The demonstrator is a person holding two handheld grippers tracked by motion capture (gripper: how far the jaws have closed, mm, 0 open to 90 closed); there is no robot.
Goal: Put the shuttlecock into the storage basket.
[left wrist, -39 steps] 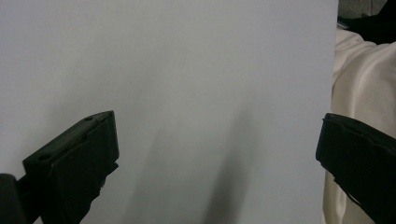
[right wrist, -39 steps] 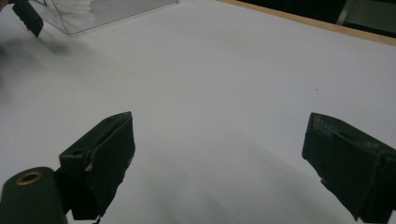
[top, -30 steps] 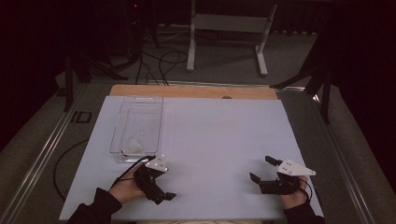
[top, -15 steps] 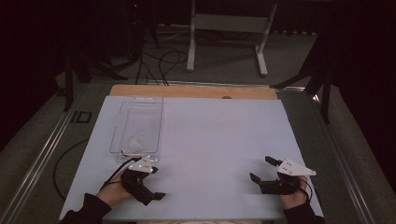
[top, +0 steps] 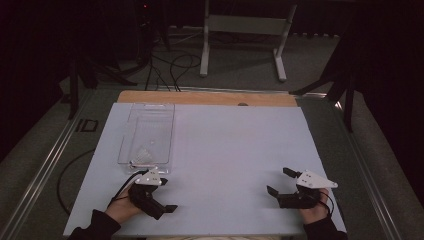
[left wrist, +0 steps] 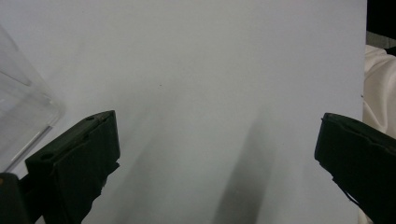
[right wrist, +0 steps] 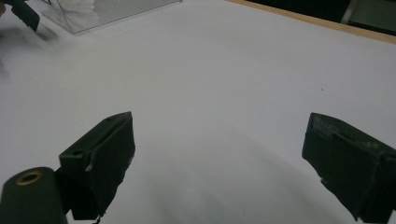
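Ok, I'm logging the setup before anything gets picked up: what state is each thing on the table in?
Left gripper: open, holding nothing, low over the sheet just before the box.
Right gripper: open, holding nothing.
Clear plastic box: lidless, upright, something white and crumpled inside.
White sheet: flat on the table.

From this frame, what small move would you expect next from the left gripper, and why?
Probably a short reach forward to the clear plastic box. The left gripper sits open and empty on the white table cover, just short of the box's near edge, and in its own view the box corner lies beside its jaw. Something pale lies inside the box. The right gripper, also open, is far off.
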